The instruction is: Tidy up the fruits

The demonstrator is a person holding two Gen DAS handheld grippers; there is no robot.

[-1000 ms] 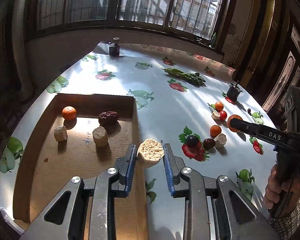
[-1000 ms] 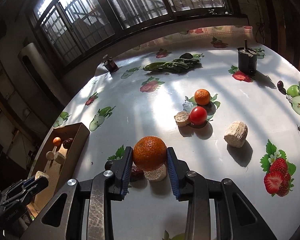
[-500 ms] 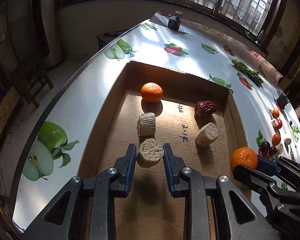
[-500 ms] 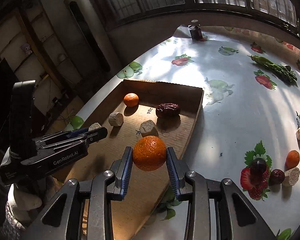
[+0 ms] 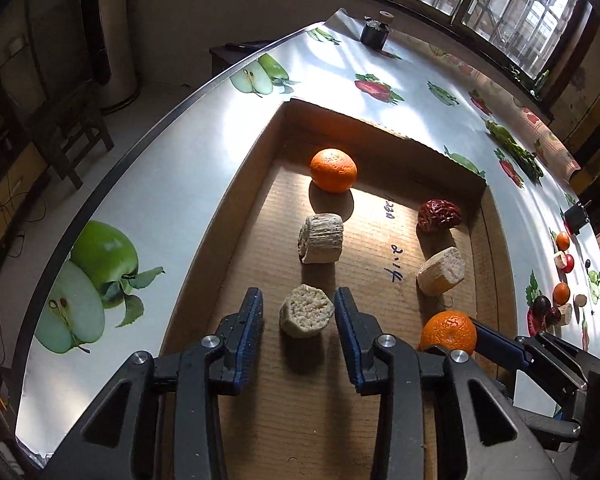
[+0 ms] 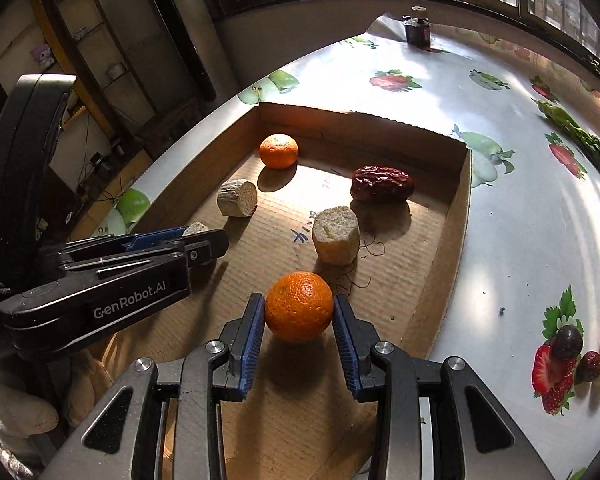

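Fruits lie in the cardboard tray (image 5: 236, 184) on the surface (image 5: 172, 168). I hold an orange (image 6: 299, 306) in my right hand-held gripper (image 6: 299, 322); its blue pads press on both sides, over the tray floor. My left hand-held gripper (image 5: 299, 320) is opening around a pale corn-like piece (image 5: 306, 315), with gaps at both pads. At 12 o'clock from this piece lie another pale piece (image 5: 321, 239) and a second orange (image 5: 333, 170); at 2 o'clock, a red date (image 5: 439, 215).
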